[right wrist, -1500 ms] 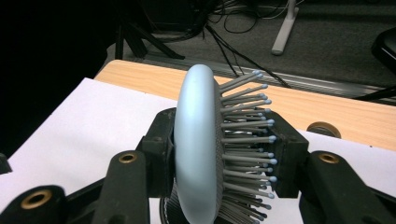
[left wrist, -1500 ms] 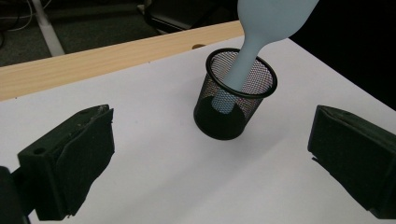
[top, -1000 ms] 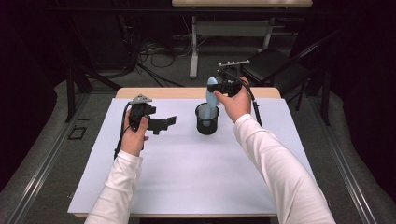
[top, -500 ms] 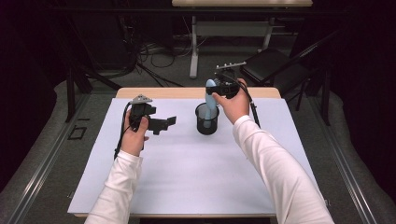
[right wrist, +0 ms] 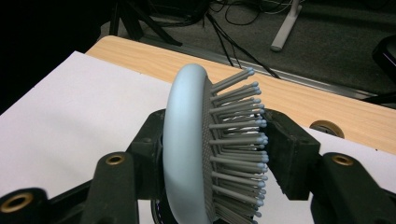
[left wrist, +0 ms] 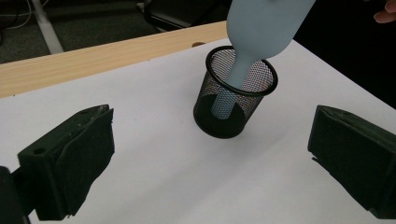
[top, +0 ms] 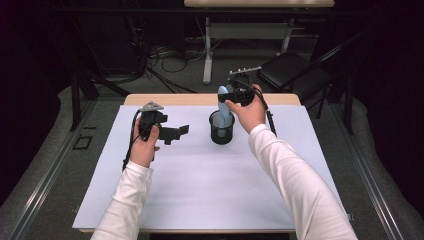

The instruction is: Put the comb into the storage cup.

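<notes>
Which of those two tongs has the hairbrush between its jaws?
The right tongs, above the mesh cup, straddle the pale-blue hairbrush; the left tongs are empty.

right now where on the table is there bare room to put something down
The white sheet is bare across its near half between the two sleeves, and at its far left corner and right edge. It is crowded mid-far: the mesh cup with the brush in it, the right gripper above, the left gripper beside.
</notes>
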Action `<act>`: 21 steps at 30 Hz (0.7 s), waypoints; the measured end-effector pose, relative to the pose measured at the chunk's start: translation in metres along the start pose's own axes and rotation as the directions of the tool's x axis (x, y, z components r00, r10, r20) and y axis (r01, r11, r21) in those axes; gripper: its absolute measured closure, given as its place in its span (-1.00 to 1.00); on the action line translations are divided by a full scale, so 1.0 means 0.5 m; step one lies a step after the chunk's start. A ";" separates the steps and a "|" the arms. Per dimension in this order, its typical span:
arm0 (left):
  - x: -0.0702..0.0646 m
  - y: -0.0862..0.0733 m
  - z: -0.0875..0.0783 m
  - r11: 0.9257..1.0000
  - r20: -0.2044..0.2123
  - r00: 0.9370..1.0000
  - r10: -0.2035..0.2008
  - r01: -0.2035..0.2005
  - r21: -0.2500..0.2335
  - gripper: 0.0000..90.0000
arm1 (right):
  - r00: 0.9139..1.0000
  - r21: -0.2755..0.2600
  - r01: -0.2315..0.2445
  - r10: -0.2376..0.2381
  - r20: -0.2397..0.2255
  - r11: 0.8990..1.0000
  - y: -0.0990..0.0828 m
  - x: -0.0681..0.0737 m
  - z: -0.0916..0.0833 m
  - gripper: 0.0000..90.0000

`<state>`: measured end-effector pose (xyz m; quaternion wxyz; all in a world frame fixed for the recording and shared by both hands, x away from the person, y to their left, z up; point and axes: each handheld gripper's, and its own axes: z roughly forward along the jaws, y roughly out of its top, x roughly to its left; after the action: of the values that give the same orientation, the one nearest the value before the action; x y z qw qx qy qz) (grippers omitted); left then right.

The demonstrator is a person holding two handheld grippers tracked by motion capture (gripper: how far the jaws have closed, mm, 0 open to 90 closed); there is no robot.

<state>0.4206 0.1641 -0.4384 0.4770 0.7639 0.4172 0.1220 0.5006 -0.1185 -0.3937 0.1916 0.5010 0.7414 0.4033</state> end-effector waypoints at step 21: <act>0.001 -0.001 0.002 1.000 0.000 1.000 0.001 -0.001 0.002 -0.98 | 1.000 0.004 0.007 -0.007 0.006 1.000 0.002 0.005 0.000 -0.32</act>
<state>0.4210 0.1640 -0.4391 0.4760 0.7646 0.4170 0.1217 0.5002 -0.1160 -0.3926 0.1944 0.5001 0.7434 0.3994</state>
